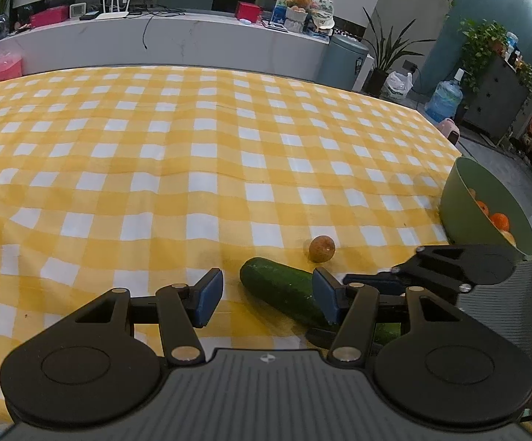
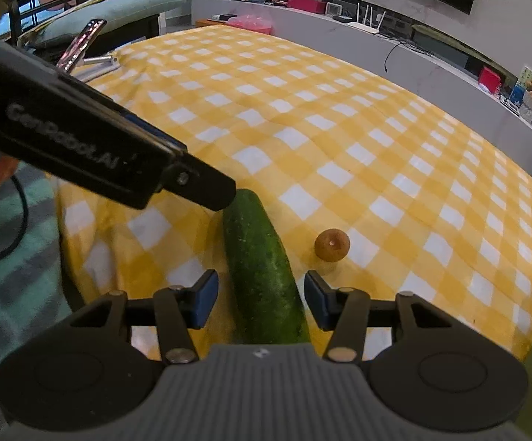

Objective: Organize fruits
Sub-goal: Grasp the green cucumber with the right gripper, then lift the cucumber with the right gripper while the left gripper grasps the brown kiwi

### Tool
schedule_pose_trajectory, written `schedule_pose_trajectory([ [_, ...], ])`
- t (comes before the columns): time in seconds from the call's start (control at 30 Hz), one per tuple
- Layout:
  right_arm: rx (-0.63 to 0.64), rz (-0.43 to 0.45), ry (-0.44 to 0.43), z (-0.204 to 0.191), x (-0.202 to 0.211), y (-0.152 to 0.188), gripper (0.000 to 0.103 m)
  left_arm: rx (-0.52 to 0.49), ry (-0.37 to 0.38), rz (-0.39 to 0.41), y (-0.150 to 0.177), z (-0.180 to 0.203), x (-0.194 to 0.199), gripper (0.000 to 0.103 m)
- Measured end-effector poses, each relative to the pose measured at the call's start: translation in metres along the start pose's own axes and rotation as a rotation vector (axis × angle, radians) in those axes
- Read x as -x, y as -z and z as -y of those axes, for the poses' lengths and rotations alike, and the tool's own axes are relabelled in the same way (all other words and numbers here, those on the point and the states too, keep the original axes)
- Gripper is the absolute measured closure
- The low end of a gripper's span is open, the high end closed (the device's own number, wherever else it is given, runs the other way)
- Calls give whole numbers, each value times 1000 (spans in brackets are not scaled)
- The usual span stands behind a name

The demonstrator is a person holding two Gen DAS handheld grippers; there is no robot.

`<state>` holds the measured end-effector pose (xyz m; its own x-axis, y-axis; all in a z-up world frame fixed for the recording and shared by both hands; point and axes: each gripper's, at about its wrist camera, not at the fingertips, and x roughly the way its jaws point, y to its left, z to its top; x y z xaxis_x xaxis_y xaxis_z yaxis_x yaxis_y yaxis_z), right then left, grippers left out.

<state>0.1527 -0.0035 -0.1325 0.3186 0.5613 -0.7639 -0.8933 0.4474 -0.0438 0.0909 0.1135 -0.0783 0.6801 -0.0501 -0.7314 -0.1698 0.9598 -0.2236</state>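
Observation:
A dark green cucumber (image 1: pixel 280 290) lies on the yellow checked tablecloth (image 1: pixel 192 147) near the front edge. A small brown round fruit (image 1: pixel 322 248) sits just beyond it. My left gripper (image 1: pixel 268 297) is open, its right pad next to the cucumber's near part. In the right wrist view the cucumber (image 2: pixel 262 272) lies lengthwise between the open fingers of my right gripper (image 2: pixel 260 299). The brown fruit (image 2: pixel 332 244) is to its right. The left gripper's body (image 2: pixel 100 150) reaches in from the left, its tip by the cucumber's far end.
A green bowl (image 1: pixel 464 202) with orange fruits (image 1: pixel 499 220) stands at the table's right edge, tilted in view. The right gripper's body (image 1: pixel 449 268) lies just in front of it. A counter with boxes and a router runs behind the table.

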Motion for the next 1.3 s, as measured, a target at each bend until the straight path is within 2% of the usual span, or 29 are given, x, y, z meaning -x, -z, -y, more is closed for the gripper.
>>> schedule_pose_trajectory([
  [0.07,1,-4,10,-1,-3,2,60,-4,3,2,0,1,0,37],
  [0.2,15,-1,28,-4,-4,3,61,1,6,7,0,0,0,37],
  [0.4,121,-17,106,-27,-1,4,65,-12,4,11,1,3,2,37],
  [0.67,60,-28,119,-17,22,20,67,-21,8,19,0,7,5,37],
  [0.83,-39,-16,148,2,49,38,67,-56,22,17,0,17,3,37],
  [1.0,-156,6,223,24,70,54,67,-110,43,32,-2,31,-1,37],
  [1.17,-320,18,283,54,77,64,67,-155,61,30,-7,43,-14,37],
  [1.3,-395,27,314,65,79,68,67,-205,54,17,-11,52,-31,37],
])
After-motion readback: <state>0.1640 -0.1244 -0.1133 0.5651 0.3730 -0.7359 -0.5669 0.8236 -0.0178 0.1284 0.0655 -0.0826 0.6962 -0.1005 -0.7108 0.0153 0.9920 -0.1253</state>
